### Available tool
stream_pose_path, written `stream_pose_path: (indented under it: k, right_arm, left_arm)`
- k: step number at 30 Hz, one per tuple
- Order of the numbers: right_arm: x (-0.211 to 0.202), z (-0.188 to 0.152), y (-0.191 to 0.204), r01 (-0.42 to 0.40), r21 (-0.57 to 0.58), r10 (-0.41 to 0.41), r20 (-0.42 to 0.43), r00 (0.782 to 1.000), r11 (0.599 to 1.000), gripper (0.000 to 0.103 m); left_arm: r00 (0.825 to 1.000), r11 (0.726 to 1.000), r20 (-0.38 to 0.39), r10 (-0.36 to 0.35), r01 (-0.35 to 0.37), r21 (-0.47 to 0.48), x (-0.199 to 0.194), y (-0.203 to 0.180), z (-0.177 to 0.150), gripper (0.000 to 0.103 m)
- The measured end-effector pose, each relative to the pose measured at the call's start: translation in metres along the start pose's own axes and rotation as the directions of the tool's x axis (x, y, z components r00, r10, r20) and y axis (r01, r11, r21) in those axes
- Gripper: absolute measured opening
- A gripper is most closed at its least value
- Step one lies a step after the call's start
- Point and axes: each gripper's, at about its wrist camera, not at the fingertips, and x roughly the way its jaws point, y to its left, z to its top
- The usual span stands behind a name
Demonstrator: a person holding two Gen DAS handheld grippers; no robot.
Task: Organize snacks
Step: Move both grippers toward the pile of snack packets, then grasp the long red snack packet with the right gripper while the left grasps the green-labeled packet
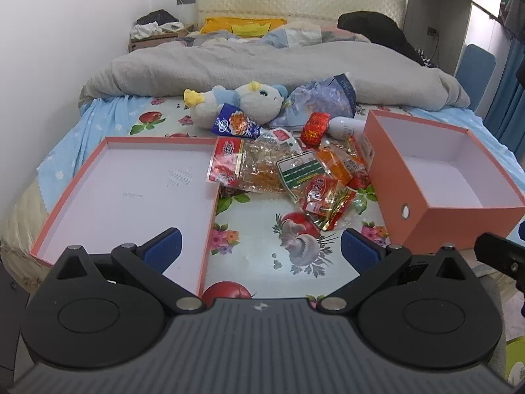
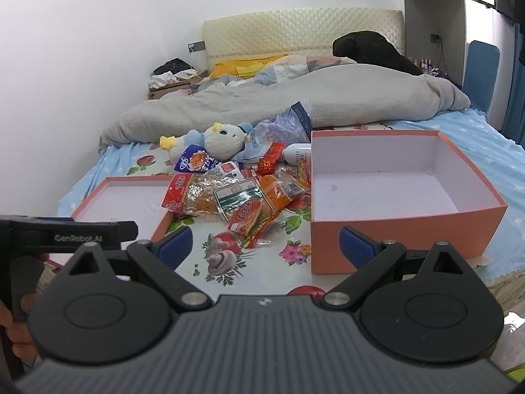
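Both grippers, left [image 1: 261, 246] and right [image 2: 265, 246], are hovering wide open, empty, before snack packets [image 1: 288, 170] (handle reading "GenRobot.AI").

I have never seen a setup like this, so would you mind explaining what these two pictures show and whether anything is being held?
There is no robot arm here: a person carries a two-finger gripper in each hand, each with a wide-angle camera looking forward along its fingers. One picture comes from the left gripper, the other from the right gripper; the black and blue parts at the bottom are their jaws, both open and holding nothing. Ahead is a bed with a flowered sheet. On it lie a pile of snack packets, a shallow orange lid, a deeper orange box, both empty, and a plush toy.
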Motion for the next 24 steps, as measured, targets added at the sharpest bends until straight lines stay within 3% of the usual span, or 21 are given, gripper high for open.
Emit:
stream_pose_path:
  k: [9,13,24]
  right_arm:
    - [0.023,-0.001,-0.001,-0.004,-0.005,0.003,-0.031,1.000,1.000,0.095]
    - [0.036,0.000,0.004,-0.029,-0.028,0.027,-0.044,0.999,0.999,0.079]
    - [0.074,0.001,0.018,-0.103,-0.056,0.099,-0.084,0.992,0.993,0.075]
  left_arm:
    - [0.999,1.000,-0.044,0.004,-0.004,-0.004,0.040,0.004,0.010,0.103]
    - [0.998,1.000,-0.055,0.006,-0.006,0.010,0.059,0.005,0.014,0.103]
    - [0.994,1.000,-0.107,0.004,-0.004,0.000,0.111,0.019,0.026,0.103]
